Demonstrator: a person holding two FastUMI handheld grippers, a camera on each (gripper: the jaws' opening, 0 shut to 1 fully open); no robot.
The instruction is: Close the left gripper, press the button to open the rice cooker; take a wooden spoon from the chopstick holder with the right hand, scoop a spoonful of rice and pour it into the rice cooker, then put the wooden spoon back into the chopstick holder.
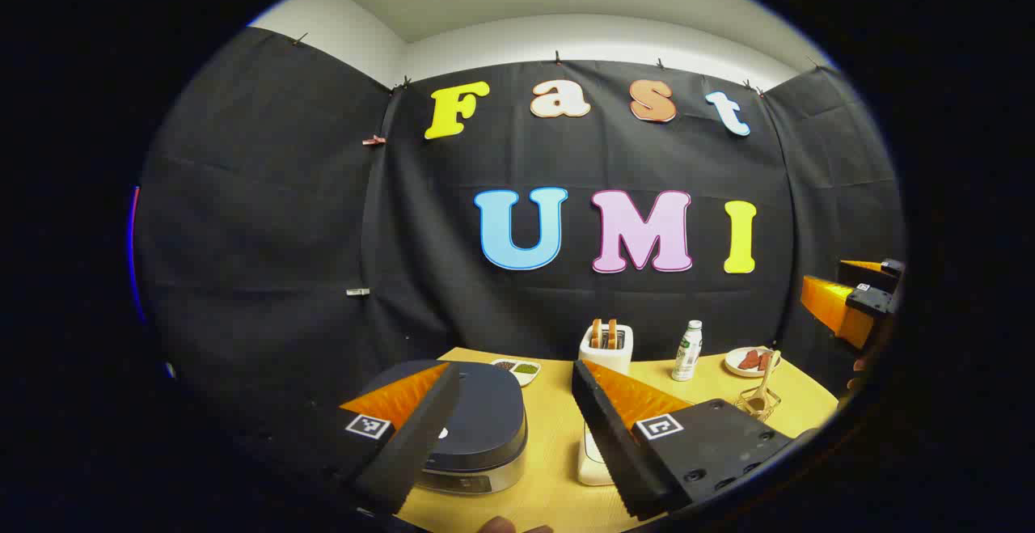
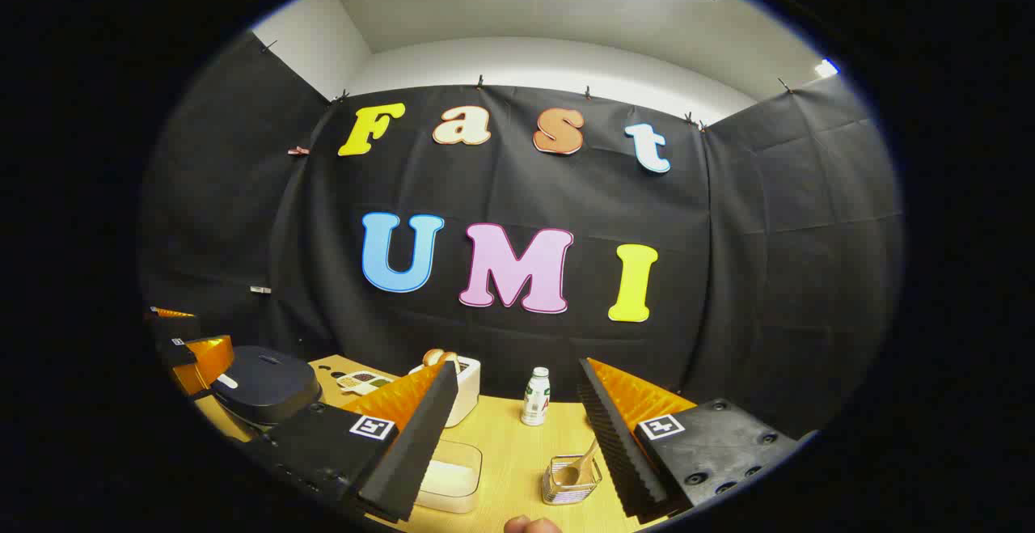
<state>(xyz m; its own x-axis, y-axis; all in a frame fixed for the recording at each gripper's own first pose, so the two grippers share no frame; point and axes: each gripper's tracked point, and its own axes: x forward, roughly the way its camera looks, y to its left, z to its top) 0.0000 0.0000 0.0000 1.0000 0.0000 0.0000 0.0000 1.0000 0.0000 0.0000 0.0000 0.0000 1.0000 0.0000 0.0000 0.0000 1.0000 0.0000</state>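
**Both grippers wide, lid down, spoon waiting**

My left gripper [image 1: 517,408] hung wide open above the one rice cooker [image 1: 477,428], lid down. Pressing the button with spread fingers could have slipped past it, I judged. My right gripper [image 2: 517,408] gaped too, over the one chopstick holder [image 2: 570,480] with its single wooden spoon [image 2: 580,464]. One rice container [image 2: 449,476], one toaster [image 2: 462,387], one bottle [image 2: 535,395].
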